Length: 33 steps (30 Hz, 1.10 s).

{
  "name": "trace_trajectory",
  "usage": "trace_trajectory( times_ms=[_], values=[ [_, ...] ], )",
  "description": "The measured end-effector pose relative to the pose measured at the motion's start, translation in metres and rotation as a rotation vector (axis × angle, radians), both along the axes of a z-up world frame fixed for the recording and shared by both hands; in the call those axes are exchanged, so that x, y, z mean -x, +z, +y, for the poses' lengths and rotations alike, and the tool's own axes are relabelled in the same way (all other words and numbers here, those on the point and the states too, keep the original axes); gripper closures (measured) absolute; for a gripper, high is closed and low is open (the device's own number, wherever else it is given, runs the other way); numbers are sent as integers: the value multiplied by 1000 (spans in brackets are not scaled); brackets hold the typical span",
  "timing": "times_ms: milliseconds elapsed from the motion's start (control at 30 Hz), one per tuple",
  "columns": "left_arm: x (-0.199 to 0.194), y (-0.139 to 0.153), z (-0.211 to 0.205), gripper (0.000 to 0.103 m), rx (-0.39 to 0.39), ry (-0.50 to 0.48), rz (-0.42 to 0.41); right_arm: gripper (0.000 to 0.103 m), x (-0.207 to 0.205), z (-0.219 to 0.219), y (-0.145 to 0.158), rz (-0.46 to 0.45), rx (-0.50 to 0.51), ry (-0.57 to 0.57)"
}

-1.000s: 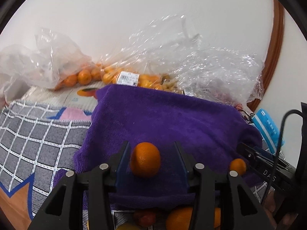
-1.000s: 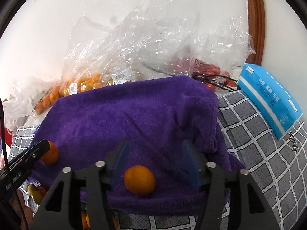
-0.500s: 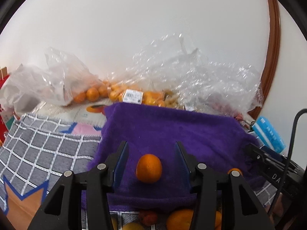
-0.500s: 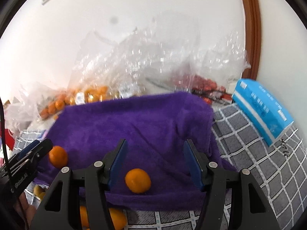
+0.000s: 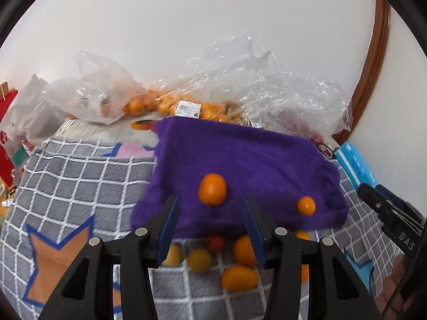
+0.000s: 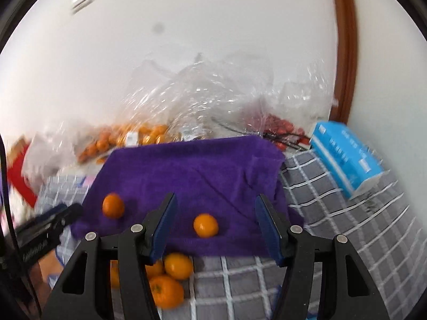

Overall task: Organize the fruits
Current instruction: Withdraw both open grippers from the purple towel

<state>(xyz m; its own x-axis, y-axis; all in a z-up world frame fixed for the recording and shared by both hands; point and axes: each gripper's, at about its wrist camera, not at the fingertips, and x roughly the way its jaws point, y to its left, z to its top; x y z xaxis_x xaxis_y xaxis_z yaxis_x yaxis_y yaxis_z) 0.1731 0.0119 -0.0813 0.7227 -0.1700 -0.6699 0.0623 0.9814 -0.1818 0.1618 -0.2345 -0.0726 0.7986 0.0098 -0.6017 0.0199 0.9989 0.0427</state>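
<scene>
Left gripper: jaws apart, nothing between the pads; an orange lies on the purple towel just beyond the fingertips, untouched; a smaller orange sits to its right near the towel's front edge.

Right gripper: jaws apart, pads clear of everything; one orange rests on the towel between and below the blue pads; a second orange lies further left on the same towel, near the tip of the other gripper.

Loose fruit: several oranges and one red piece heaped on the grey checked cloth, just in front of the towel's near edge.

Behind the towel: clear plastic bags with more oranges, against a white wall.

Right of the towel: blue tissue pack on the checked cloth; brown door frame beyond.
</scene>
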Motion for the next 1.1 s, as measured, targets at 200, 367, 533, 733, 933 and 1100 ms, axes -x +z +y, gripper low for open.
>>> trace_trajectory(
  times_ms=[200, 367, 533, 733, 933, 1100],
  values=[
    [28, -6, 29, 51, 35, 26, -6, 43, 29, 7, -8, 31, -13, 30],
    [46, -21, 58, 51, 15, 77, 49, 43, 37, 18, -37, 51, -46, 36],
    [53, -35, 79, 51, 14, 109, 77, 44, 36, 34, -66, 130, -95, 82],
    [46, -53, 76, 51, 40, 92, 134, 44, 29, 56, -85, 178, -54, 117],
    [35, -58, 58, 51, 16, 22, 138, 59, 20, 55, -98, 233, -66, 111],
    [21, -66, 52, 52, 13, 18, 153, 59, 27, 38, -94, 208, -63, 95]
  ],
)
